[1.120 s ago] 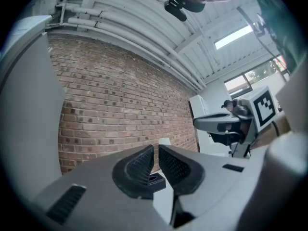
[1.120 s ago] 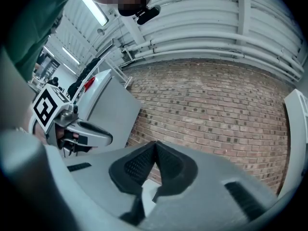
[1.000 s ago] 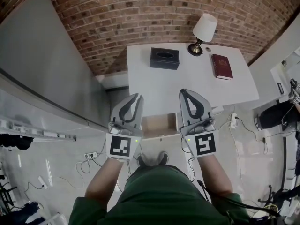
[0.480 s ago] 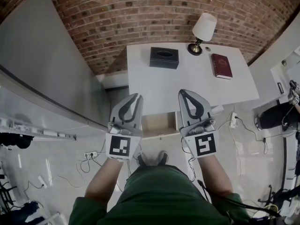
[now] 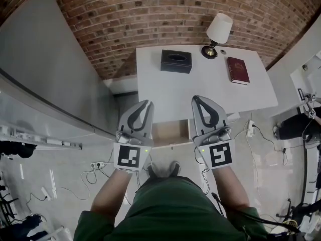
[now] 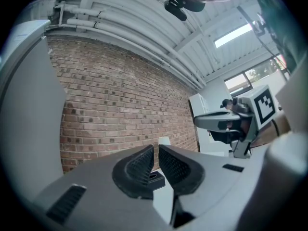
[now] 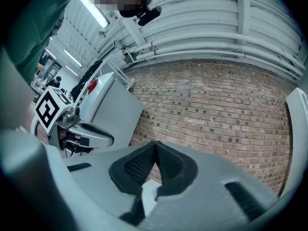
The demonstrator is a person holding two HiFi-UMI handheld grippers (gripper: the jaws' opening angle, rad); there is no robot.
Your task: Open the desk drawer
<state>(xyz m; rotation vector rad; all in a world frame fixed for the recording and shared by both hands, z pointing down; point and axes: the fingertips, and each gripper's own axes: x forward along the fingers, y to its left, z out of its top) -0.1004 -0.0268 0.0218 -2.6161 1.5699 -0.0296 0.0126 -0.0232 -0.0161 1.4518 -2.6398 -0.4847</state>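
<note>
A white desk [image 5: 165, 92] stands against the brick wall. Under its front edge a drawer [image 5: 169, 133] is pulled out and shows a brown inside. My left gripper [image 5: 149, 103] hovers level over the drawer's left side, and its jaws are together with nothing between them [image 6: 156, 147]. My right gripper [image 5: 194, 98] hovers over the drawer's right side; it is shut and empty [image 7: 155, 143]. Neither gripper touches the drawer or the desk. Both tips reach just over the desk's front edge in the head view.
On the desk are a black tissue box [image 5: 176, 62], a lamp [image 5: 216, 34] and a red book [image 5: 237, 70]. A grey partition [image 5: 50, 74] runs along the left. Cables and a power strip [image 5: 249, 128] lie on the floor to the right.
</note>
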